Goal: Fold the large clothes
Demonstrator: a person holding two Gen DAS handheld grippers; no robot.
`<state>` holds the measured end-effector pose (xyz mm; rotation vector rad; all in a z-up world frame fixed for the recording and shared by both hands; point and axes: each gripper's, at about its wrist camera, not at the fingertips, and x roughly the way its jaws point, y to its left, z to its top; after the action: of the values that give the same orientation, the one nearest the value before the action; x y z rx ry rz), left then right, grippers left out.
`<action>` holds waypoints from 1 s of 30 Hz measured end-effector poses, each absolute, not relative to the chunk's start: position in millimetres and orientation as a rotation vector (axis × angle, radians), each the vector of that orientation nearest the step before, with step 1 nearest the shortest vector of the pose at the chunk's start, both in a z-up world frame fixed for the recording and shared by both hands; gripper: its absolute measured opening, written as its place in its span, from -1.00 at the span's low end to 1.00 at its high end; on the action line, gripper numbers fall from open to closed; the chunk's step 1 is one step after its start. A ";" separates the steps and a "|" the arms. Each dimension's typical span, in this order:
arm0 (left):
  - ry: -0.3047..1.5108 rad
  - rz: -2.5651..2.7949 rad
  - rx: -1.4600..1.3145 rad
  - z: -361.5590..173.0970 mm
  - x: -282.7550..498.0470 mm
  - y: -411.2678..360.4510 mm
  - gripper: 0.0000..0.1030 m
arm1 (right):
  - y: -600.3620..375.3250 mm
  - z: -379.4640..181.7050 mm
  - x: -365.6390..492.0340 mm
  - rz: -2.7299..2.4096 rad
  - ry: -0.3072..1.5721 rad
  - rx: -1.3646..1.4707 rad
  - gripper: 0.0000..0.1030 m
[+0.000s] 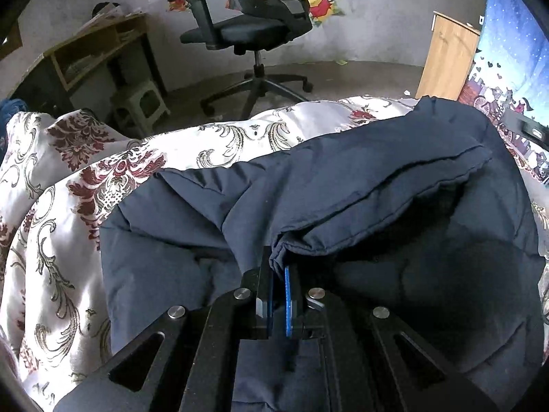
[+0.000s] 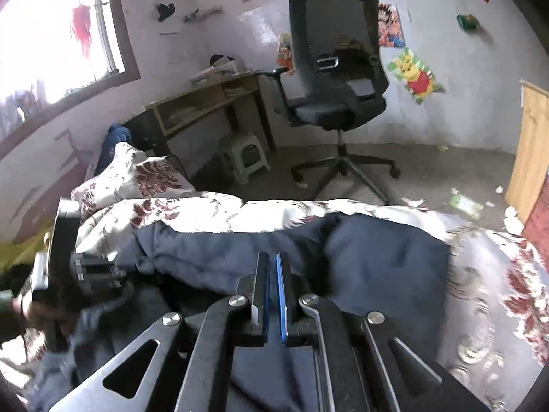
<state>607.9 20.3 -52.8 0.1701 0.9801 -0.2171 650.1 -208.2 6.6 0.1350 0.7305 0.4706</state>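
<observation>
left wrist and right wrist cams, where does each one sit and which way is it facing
Left wrist: on the left gripper, angled down at the dark blue garment on the floral bedspread; its fingers are pinched on a garment fold.
Right wrist: on the right gripper, jaws shut, nothing visibly between them, looking across the same garment; the left gripper shows at left.
Shared: garment, bedspread, office chair, desk, stool.

Bed (image 1: 51, 240) under a cream quilt with dark red floral print, filling the lower frame, navy padded coat (image 1: 377, 206) lying rumpled across it at centre right
</observation>
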 end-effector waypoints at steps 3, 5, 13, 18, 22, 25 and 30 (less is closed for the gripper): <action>0.980 -0.219 0.185 -50.1 603.2 20.6 -0.93 | -180.4 -12.7 678.5 0.480 0.832 0.148 -0.91; 0.992 -0.202 0.172 -44.8 602.6 22.5 -0.89 | -171.1 -36.3 694.3 0.478 0.931 0.166 -0.90; 0.937 -0.289 -0.022 -16.8 602.2 31.1 -0.76 | -184.4 -78.3 703.5 0.493 1.083 0.209 -1.00; 0.903 -0.304 -0.125 -6.1 615.2 30.3 -0.76 | -175.6 -76.8 697.0 0.487 1.066 0.126 -1.00; 0.907 -0.352 -0.133 3.2 606.1 35.7 -0.76 | -174.9 -81.6 694.7 0.489 1.057 0.087 -1.00; 0.934 -0.389 -0.183 3.1 584.6 39.0 -0.75 | -178.0 -88.1 695.7 0.499 1.057 0.109 -1.00; 0.928 -0.406 -0.142 8.9 569.5 24.2 -0.75 | -183.5 -92.3 695.1 0.518 1.038 0.145 -1.00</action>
<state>569.5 24.2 8.9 -0.1424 0.9281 -0.4059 695.1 -183.5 -92.3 0.1447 1.0382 0.5180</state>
